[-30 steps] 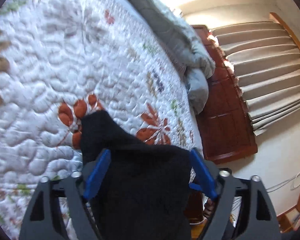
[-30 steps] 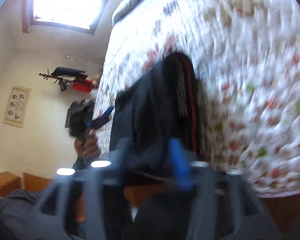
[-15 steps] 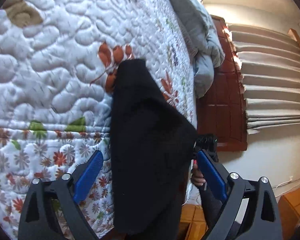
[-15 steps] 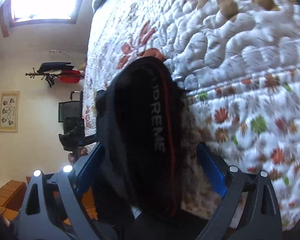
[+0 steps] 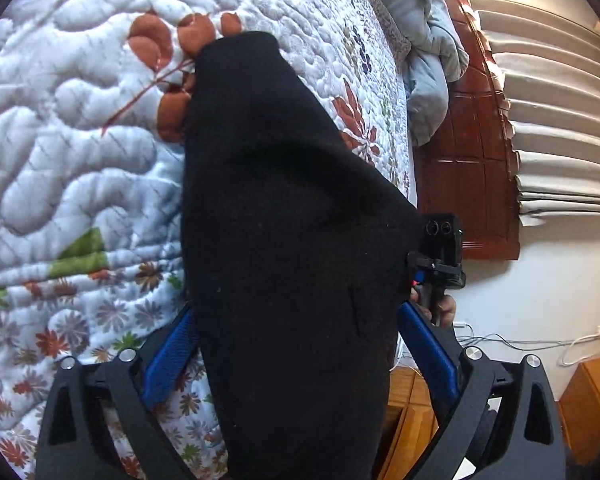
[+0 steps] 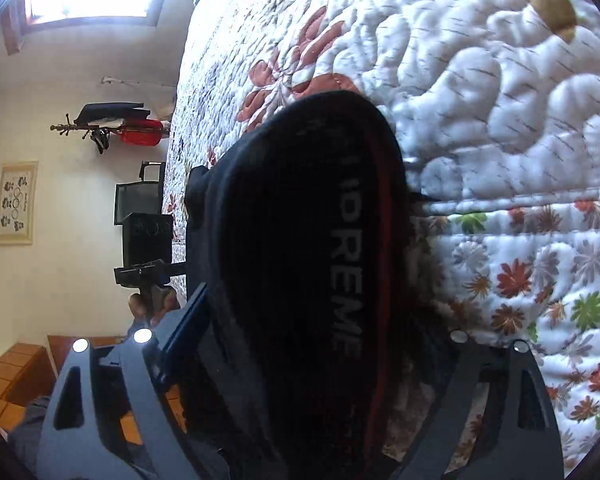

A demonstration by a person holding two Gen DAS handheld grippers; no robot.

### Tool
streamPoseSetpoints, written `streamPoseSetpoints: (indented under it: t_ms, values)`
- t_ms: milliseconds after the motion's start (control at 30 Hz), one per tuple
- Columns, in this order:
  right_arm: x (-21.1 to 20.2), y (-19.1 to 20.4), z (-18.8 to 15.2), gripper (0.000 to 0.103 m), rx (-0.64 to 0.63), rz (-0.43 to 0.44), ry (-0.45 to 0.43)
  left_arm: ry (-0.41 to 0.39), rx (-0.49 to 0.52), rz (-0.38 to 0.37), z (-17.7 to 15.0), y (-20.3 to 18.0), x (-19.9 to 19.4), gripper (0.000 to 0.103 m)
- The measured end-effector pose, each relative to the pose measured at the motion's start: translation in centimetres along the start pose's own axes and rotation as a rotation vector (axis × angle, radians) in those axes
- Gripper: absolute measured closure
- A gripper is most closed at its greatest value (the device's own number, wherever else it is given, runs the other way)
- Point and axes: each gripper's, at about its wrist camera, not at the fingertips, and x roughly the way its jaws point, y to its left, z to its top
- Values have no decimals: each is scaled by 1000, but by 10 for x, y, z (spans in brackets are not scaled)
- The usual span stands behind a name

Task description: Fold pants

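The black pants (image 5: 284, 200) lie folded over the edge of the quilted bed (image 5: 80, 140), their far end on the quilt. My left gripper (image 5: 294, 310) straddles them; its jaws are opening, and the cloth lies loose between the blue pads (image 5: 168, 356). In the right wrist view the pants (image 6: 292, 220) show grey lettering and a red stripe. My right gripper (image 6: 308, 300) also straddles them with its jaws closing, one pad hidden behind cloth. Each view shows the other gripper beyond the pants, the right one (image 5: 440, 256) and the left one (image 6: 148, 248), each held by a hand.
A blue-grey duvet (image 5: 428, 60) is bunched against the dark wooden headboard (image 5: 468, 140), with curtains (image 5: 560, 120) behind. A wooden floor and cabinet (image 5: 592, 392) lie below the bed edge. A coat rack (image 6: 112, 128) and a framed picture (image 6: 16, 204) are on the far wall.
Both grippers dipped toward the bed and the pants came down onto the quilt. The left jaws spread wider, and the right jaws widened too.
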Motion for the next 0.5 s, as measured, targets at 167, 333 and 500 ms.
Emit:
streamPoseSetpoints:
  t_ms: [167, 333, 500]
  values:
    - [5, 13, -7, 55, -12, -19, 0, -23, -26, 53, -3, 7, -3, 64]
    - [-7, 35, -10, 65, -56, -39, -48, -71, -16, 27, -11, 4, -12, 74]
    - [-14, 74, -6, 68, -115, -44, -82, -142, 33, -9, -7, -18, -42, 76]
